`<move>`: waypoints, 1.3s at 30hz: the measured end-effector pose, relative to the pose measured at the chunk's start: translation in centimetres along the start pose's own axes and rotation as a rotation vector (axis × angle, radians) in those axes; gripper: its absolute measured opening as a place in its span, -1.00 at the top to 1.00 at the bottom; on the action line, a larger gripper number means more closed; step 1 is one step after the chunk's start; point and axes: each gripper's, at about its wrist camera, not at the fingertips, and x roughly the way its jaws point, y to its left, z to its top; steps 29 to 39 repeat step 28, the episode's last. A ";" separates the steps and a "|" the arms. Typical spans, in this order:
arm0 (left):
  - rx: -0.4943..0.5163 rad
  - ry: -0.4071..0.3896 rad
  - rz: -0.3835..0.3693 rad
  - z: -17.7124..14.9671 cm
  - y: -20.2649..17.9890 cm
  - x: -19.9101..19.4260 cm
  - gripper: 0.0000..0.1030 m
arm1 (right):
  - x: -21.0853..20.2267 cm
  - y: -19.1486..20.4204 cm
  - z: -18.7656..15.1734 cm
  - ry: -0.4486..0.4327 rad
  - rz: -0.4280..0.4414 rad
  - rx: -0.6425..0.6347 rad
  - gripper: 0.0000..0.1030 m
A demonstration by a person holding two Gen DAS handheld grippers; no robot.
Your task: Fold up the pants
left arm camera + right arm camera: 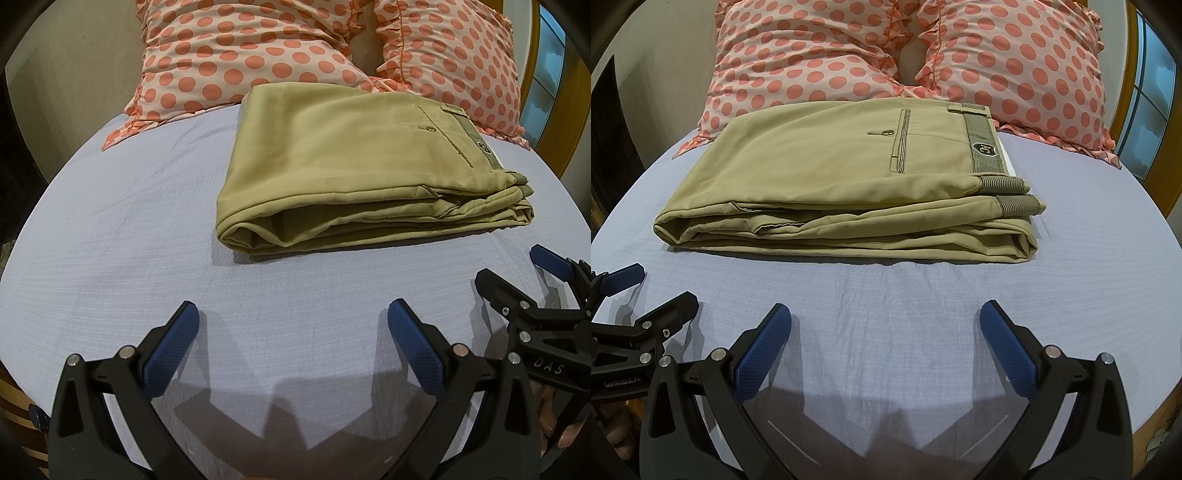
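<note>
Khaki pants (351, 158) lie folded into a thick rectangle on the lilac bed sheet (122, 221), waistband and back pocket on top at the right. They also show in the right wrist view (831, 173). My left gripper (293, 328) is open and empty, above the sheet in front of the pants. My right gripper (886, 328) is open and empty too, also short of the pants. Each gripper shows at the edge of the other's view: the right one (517, 273) and the left one (661, 288).
Two pink polka-dot pillows (812, 55) (1027, 62) lean at the head of the bed just behind the pants. A wooden frame and window (1145, 110) stand at the right. The sheet's (1108, 229) edge drops off on both sides.
</note>
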 end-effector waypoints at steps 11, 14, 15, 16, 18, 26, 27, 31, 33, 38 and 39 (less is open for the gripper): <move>-0.001 -0.002 0.000 -0.1 0.0 0.0 -0.97 | 0.0 0.0 0.0 -0.001 0.001 -0.001 -0.97; -0.001 -0.001 0.000 0.0 0.0 0.0 -0.97 | 0.0 0.0 0.0 -0.002 0.001 -0.001 -0.97; -0.001 -0.001 0.001 0.0 -0.1 0.0 -0.97 | 0.0 0.0 0.1 -0.002 0.001 -0.001 -0.97; 0.000 -0.001 0.001 0.0 -0.1 0.0 -0.97 | 0.0 0.0 0.1 -0.002 0.001 -0.001 -0.97; 0.000 0.000 0.000 0.0 -0.1 0.0 -0.97 | 0.0 0.0 0.1 -0.002 0.001 0.000 -0.97; 0.003 0.003 -0.002 0.0 -0.2 0.1 -0.97 | 0.0 -0.1 0.2 -0.001 0.001 0.000 -0.97; 0.004 0.002 -0.002 0.0 -0.2 0.1 -0.97 | 0.0 -0.2 0.2 -0.001 0.001 0.000 -0.97; 0.003 -0.002 -0.002 0.0 -0.1 0.0 -0.97 | 0.0 -0.2 0.2 -0.001 0.000 0.001 -0.97; 0.003 -0.002 -0.002 0.0 -0.1 0.0 -0.97 | 0.0 -0.2 0.2 -0.001 0.000 0.001 -0.97; 0.003 -0.002 -0.002 0.0 -0.1 0.0 -0.97 | 0.0 -0.2 0.2 -0.001 0.000 0.001 -0.97; 0.003 -0.002 -0.002 0.0 -0.1 0.0 -0.97 | 0.0 -0.2 0.2 -0.001 0.000 0.001 -0.97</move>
